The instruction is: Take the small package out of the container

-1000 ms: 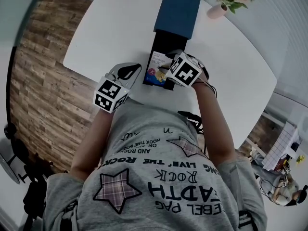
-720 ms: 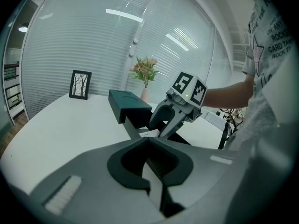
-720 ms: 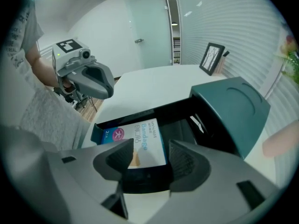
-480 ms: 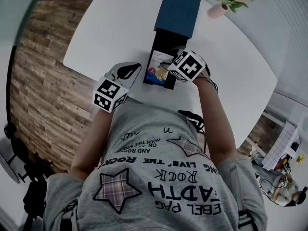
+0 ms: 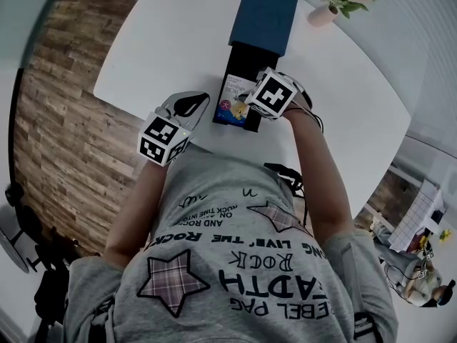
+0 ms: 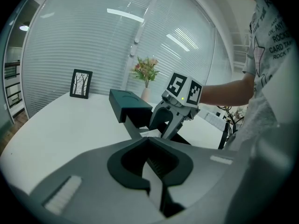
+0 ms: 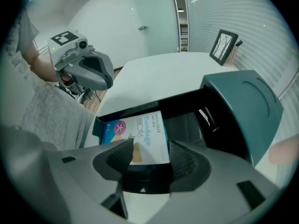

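— What do we see on the white desk (image 5: 164, 48)?
— We see a vase of flowers (image 5: 325, 13) near its far edge and a small framed picture (image 6: 80, 83) standing upright; wooden floor (image 5: 64, 141) lies beside the desk.

The container (image 5: 246, 66) stands on the table (image 5: 164, 41). The small package (image 5: 232, 107) lies in the container's near end. A flower vase (image 5: 323, 14) stands behind the container, rightward; the left gripper (image 5: 202, 98) sits left of the container.
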Demonstrator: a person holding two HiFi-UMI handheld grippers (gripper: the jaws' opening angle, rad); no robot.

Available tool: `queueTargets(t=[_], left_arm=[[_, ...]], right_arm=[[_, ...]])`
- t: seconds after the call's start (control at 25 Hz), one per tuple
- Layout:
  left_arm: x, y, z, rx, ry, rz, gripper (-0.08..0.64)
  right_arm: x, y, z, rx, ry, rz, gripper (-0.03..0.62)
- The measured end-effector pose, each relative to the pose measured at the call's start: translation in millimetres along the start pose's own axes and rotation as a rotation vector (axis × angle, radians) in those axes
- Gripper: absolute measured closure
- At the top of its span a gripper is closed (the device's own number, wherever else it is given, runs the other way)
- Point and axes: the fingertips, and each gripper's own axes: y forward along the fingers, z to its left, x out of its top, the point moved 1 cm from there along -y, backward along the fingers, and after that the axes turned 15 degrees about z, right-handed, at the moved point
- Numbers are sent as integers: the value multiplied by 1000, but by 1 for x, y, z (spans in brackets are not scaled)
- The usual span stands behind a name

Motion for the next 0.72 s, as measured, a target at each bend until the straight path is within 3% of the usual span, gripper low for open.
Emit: queueTargets(t=[0.4,0.6,0.72], left_arm=[[7,2,2,-47,-15,-18,549],[18,9,-4,-101,30,-16,549],[22,11,-2,-96,46,-7,544]], right_arm=[[7,-24,4,-3,-14,-51,383],[7,-41,11,-23,-8,-92,383],[8,-50,19,-33,-13,-113,383]])
